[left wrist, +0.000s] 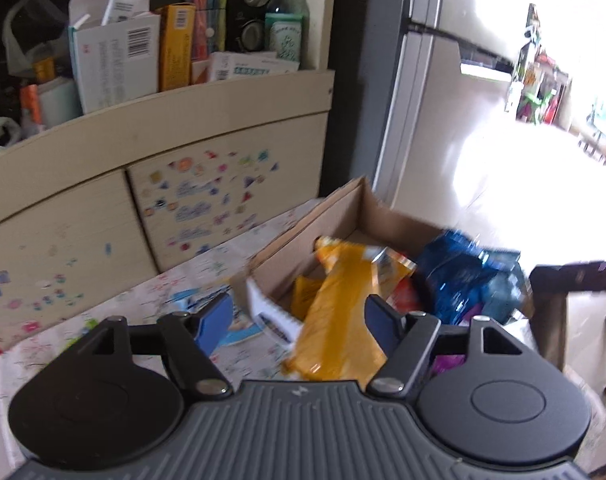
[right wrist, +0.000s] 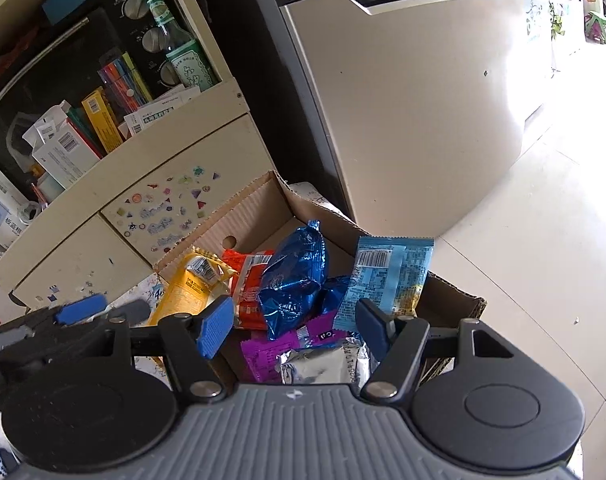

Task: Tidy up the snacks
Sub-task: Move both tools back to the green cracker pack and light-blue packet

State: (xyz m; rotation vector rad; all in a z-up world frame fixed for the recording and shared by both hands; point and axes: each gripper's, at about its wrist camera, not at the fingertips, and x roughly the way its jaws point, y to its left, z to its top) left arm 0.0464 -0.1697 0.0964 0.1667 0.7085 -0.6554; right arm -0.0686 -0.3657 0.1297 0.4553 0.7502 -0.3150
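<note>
Most snack packets sit in your cardboard box [right wrist: 259, 216]; yellow packet [left wrist: 339, 312] overhangs its edge, both grippers [left wrist: 299, 320] [right wrist: 293, 330] spread wide, empty.

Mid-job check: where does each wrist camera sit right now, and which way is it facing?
Left wrist: sits on the left gripper, above the patterned table, facing the cardboard box and shelf; its open blue-padded fingers show.
Right wrist: sits on the right gripper, over the cardboard box, facing fridge and shelf; its open fingers show, and the left gripper beside it.
Shared: box, yellow packet, green-labelled bottle.
</note>
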